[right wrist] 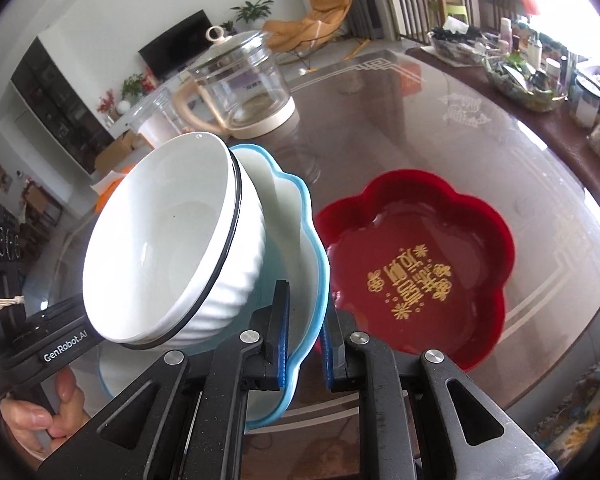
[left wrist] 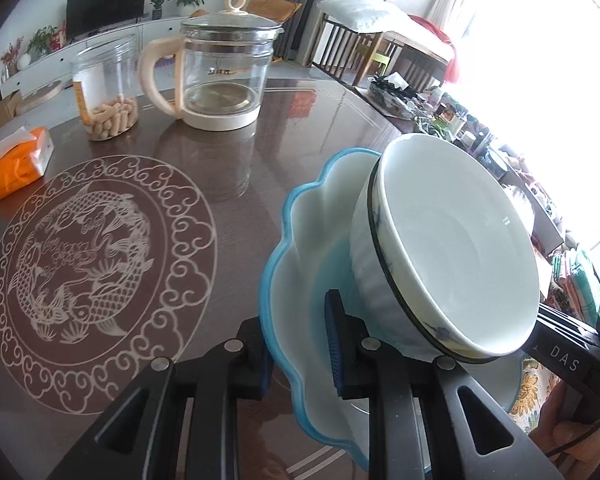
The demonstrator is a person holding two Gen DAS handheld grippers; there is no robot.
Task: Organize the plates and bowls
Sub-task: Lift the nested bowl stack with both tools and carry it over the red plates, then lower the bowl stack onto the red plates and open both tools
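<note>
While both tools pinch the blue-rimmed plate (left wrist: 300, 248) by opposite rim edges, the white bowl (left wrist: 456, 248) rides inside it, tilted; left tool (left wrist: 300, 360) clamps the rim at lower centre of its frame, right tool (right wrist: 304, 344) likewise in its frame; a two-sided grip presumably keeps the loaded plate from tipping; plate looks clear of the table (left wrist: 220, 160); red tray (right wrist: 416, 276) sits at right centre, probably the stacking target.
</note>
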